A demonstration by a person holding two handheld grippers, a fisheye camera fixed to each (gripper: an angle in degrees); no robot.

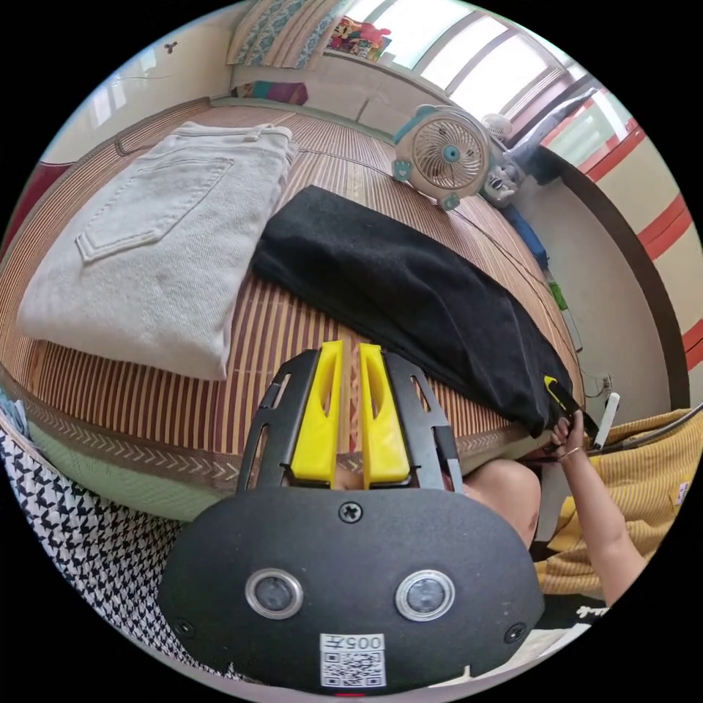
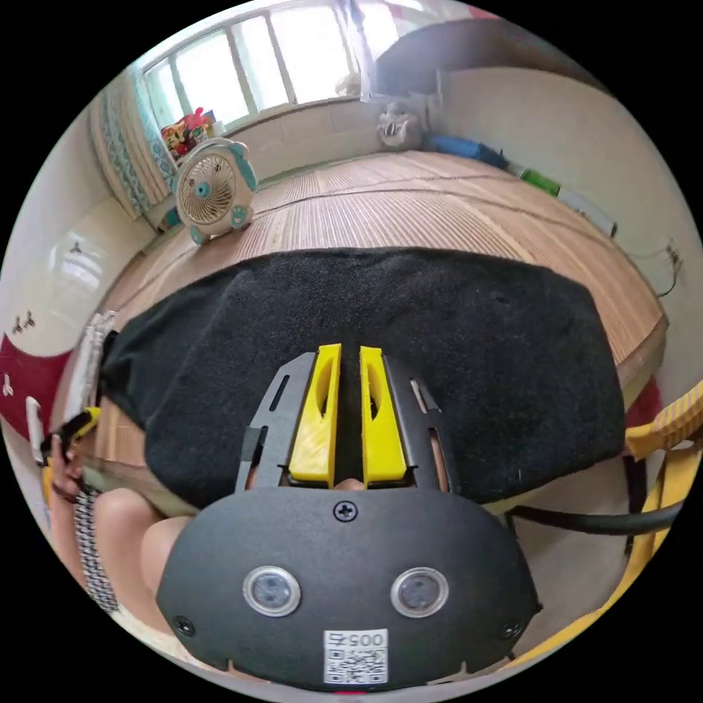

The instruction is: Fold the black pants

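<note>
My left tongs point(image 1: 350, 350) hover nearly closed over the striped mat point(image 1: 293, 329), gripping nothing. My right tongs point(image 2: 350, 351) sit nearly closed above the black pants point(image 2: 410, 315), which lie folded flat beside folded white pants point(image 1: 154, 242).

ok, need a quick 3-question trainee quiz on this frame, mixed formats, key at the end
1. True or false: the black pants lie on the woven mat beside the folded white jeans.
2. What stands on the mat beyond the pants? A) a lamp B) a small fan C) a laundry basket
3. Fill in: in the right gripper view, the right claw hovers above the ____ pants, its jaws close together with nothing between them.

Key: 1 true; 2 B; 3 black
</note>
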